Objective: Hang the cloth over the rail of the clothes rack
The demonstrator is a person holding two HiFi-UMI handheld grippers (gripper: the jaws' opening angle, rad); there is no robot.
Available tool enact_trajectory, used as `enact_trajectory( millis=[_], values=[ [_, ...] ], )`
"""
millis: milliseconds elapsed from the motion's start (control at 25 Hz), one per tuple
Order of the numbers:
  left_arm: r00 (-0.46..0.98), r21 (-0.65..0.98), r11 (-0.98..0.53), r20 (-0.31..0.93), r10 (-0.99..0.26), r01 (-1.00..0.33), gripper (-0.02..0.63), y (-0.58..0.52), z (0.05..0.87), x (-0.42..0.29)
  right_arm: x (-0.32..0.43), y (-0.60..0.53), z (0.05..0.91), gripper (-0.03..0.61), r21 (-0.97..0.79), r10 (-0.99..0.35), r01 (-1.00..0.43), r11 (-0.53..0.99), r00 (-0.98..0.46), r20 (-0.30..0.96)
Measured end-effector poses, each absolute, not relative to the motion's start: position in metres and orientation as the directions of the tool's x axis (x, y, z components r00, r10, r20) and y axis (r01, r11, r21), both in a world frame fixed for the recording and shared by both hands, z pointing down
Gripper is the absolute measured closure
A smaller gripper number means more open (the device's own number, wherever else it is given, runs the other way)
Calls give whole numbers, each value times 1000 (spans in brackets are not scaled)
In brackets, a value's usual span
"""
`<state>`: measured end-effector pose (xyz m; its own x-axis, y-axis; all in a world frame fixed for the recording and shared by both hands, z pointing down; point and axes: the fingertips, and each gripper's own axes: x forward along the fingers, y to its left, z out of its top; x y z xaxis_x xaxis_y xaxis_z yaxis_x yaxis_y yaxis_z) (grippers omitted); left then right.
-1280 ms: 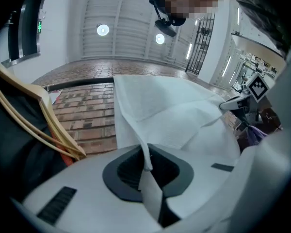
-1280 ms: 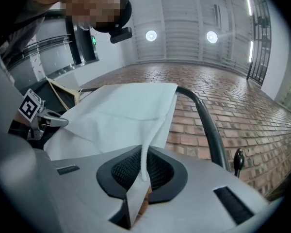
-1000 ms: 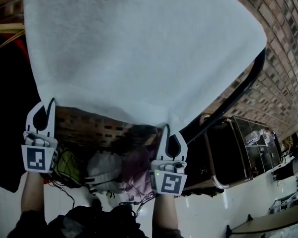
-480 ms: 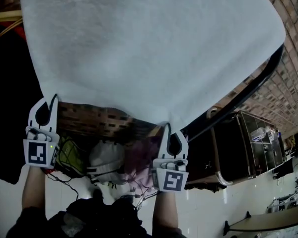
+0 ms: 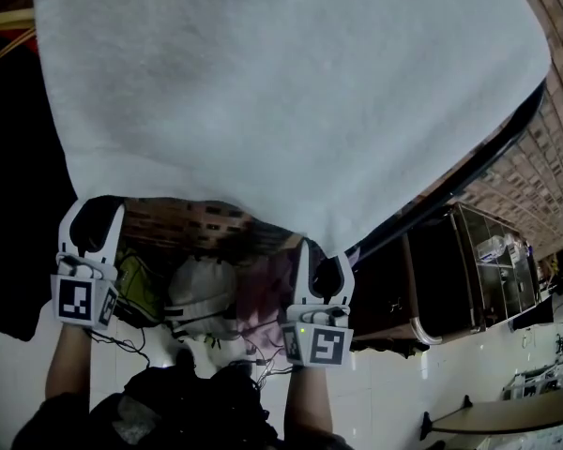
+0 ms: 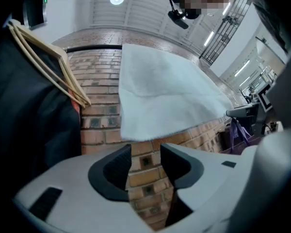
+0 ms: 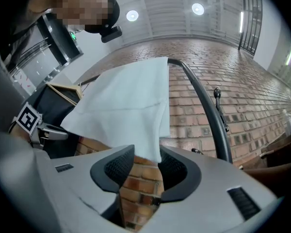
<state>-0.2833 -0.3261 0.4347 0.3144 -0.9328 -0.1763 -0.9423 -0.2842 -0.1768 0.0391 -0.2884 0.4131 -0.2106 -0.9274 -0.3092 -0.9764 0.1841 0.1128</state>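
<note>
A white cloth [image 5: 281, 92] lies draped over the black rail [image 5: 479, 162] of the clothes rack, its lower hem hanging toward me. My left gripper [image 5: 94, 216] is just under the hem's left corner. In the left gripper view its jaws are opening, and the cloth [image 6: 165, 96] hangs clear above the left gripper [image 6: 145, 152] with only brick wall between the pads. My right gripper [image 5: 321, 256] is under the right corner and its jaws are opening too. In the right gripper view the cloth's [image 7: 126, 106] corner dangles loose inside the right gripper [image 7: 144, 159], beside the rail [image 7: 203, 106].
Wooden hangers [image 6: 53, 67] with dark garments hang on the rail to the left. A brick wall [image 7: 262, 96] stands behind the rack. Bags and cables [image 5: 202, 303] lie on the floor below, and a metal-framed cabinet [image 5: 460, 279] stands to the right.
Both grippers' jaws have spread apart. The left one has let go of the hem and dropped slightly below it. The cloth hangs a little lower on the rail.
</note>
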Motion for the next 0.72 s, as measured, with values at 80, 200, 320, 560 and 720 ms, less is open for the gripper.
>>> enact_trajectory(
  millis=[80, 200, 320, 560, 720],
  values=[
    [350, -146, -333, -117, -929, -932, 385, -324, 456, -274, 37, -288, 433, 423, 100, -940, -975, 197, -217, -264],
    [412, -121, -406, -29, -911, -906, 418, -315, 486, -257, 30, -286, 459, 423, 54, -954, -977, 204, -211, -214],
    [436, -114, -436, 24, -900, -893, 498, -307, 506, -240, 24, -284, 476, 480, 50, -963, -981, 187, -194, -186],
    [472, -34, -474, 46, -880, -880, 565, -300, 524, -215, 15, -285, 494, 577, -53, -971, -979, 198, -188, -148],
    [487, 13, -487, 42, -872, -873, 600, -295, 526, -204, -1, -284, 494, 578, -51, -958, -965, 257, -248, -141]
  ],
)
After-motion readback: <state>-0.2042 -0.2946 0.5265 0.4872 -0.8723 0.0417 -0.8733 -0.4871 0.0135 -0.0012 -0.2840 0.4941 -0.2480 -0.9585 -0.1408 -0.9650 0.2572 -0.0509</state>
